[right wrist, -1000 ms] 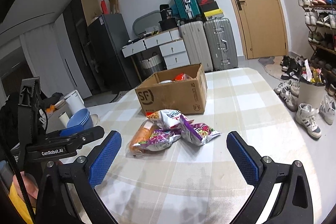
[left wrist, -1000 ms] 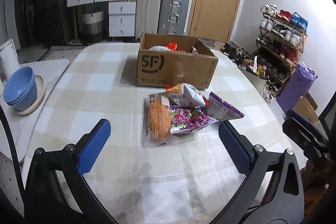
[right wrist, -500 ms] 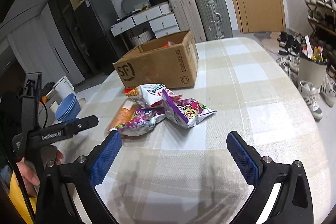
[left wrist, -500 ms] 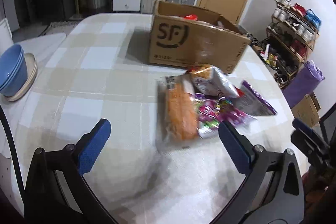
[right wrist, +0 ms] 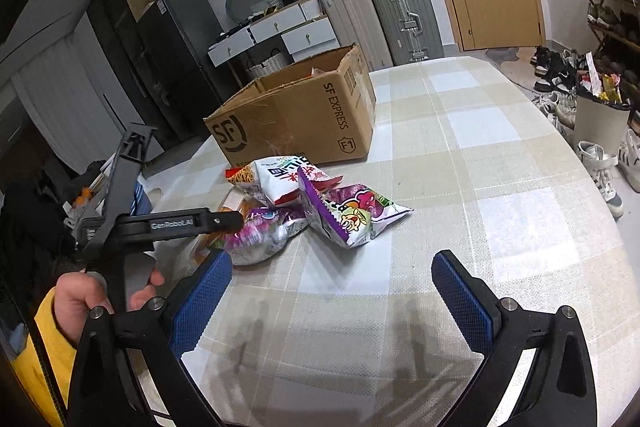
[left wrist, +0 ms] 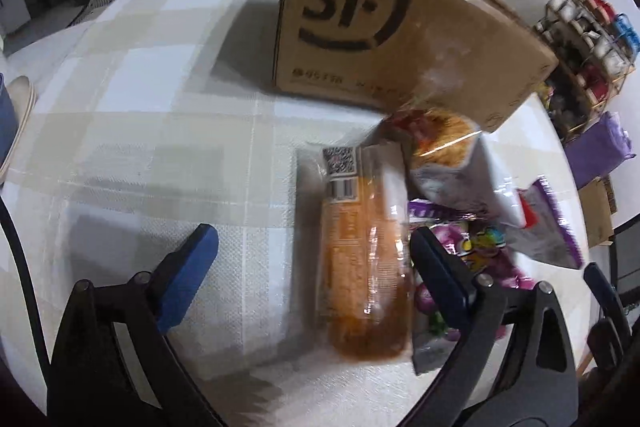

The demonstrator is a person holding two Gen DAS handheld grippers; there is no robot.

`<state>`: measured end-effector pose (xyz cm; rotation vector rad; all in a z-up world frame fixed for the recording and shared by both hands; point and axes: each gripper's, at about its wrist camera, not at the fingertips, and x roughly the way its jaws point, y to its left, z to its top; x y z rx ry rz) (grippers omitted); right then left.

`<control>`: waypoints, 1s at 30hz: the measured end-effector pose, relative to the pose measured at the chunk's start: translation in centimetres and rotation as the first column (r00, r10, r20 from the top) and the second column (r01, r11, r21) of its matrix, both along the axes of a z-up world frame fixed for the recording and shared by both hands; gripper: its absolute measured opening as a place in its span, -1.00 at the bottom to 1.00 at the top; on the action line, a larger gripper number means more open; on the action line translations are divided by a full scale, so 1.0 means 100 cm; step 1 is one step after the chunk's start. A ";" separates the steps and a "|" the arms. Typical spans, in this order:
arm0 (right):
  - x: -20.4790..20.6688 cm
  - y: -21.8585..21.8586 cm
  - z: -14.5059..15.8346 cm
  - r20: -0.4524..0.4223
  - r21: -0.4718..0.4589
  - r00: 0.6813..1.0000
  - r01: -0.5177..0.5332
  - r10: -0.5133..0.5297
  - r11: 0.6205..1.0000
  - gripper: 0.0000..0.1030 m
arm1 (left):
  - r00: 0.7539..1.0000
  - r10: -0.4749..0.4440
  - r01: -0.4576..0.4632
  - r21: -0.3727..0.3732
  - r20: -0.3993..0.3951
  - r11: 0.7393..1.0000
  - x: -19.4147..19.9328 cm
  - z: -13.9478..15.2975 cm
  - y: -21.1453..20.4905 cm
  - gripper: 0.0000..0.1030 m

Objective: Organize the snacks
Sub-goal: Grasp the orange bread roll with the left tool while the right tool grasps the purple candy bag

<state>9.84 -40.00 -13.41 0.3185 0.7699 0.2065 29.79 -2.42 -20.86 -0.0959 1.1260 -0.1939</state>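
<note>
Snacks lie in a loose heap on the checked tablecloth [right wrist: 460, 163], just in front of the cardboard box [right wrist: 304, 119] marked SF. My left gripper [left wrist: 314, 259] hangs over the near end of the heap with its jaws wide apart, though they have just been drawing in a little; the orange packet [left wrist: 360, 267] in clear wrap lies lengthwise between them. My left pad stands well clear of the packet, while my right pad sits at its edge, over the purple bag [left wrist: 480, 251] beside it (whether it actually touches either one I cannot tell, the view is blurred). Beyond that, toward the box, lies a white bag [left wrist: 452, 163] with an orange picture on it.

My right gripper [right wrist: 328, 291] is apart too, holding nothing, over bare cloth. Ahead of it and to its left lies a second purple bag [right wrist: 348, 215], near my left pad but not between the jaws. From here I see my left hand [right wrist: 80, 299] around the other gripper's handle.
</note>
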 end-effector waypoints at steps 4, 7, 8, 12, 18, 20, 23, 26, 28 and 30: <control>0.000 0.000 -0.004 -0.012 0.007 1.000 0.002 -0.002 1.000 0.98 | 1.000 0.000 0.000 0.011 0.023 1.000 0.010 -0.003 -0.005 0.65; -0.002 -0.001 -0.007 -0.018 0.015 1.000 0.005 -0.005 1.000 0.98 | 0.999 0.022 -0.022 0.005 0.038 1.000 0.010 -0.002 -0.003 0.46; -0.002 0.000 -0.007 -0.020 0.015 1.000 0.006 -0.006 1.000 0.98 | 0.999 0.030 -0.030 0.008 0.045 1.000 0.011 -0.003 -0.003 0.35; -0.005 0.003 -0.005 -0.018 0.006 1.000 0.003 -0.003 1.000 0.98 | 0.998 -0.006 0.007 -0.003 0.065 1.000 0.004 0.001 -0.011 -0.21; -0.009 0.009 0.000 -0.009 -0.008 1.000 -0.001 0.001 1.000 0.98 | 0.995 -0.023 0.026 -0.030 0.096 0.999 -0.008 0.002 -0.012 -0.34; -0.008 0.009 0.002 -0.004 -0.009 1.000 -0.002 0.002 1.000 0.98 | 0.993 -0.036 0.039 -0.024 0.111 0.999 -0.018 0.005 -0.010 -0.35; -0.003 0.012 0.006 0.012 -0.048 1.000 -0.015 0.016 0.999 0.98 | 0.991 -0.062 0.067 -0.039 0.118 0.997 -0.027 0.007 -0.011 -0.36; 0.008 0.017 0.008 0.017 -0.119 0.999 -0.030 0.033 0.992 0.97 | 0.992 -0.063 0.070 -0.056 0.111 0.996 -0.035 0.009 -0.010 -0.36; 0.024 0.021 0.007 0.017 -0.192 0.998 -0.049 0.053 0.980 0.96 | 0.993 -0.061 0.069 -0.070 0.105 0.995 -0.040 0.009 -0.007 -0.36; 0.040 0.024 0.003 -0.004 -0.239 0.997 -0.077 0.078 0.968 0.86 | 0.993 -0.062 0.069 -0.075 0.102 0.995 -0.041 0.009 -0.011 -0.36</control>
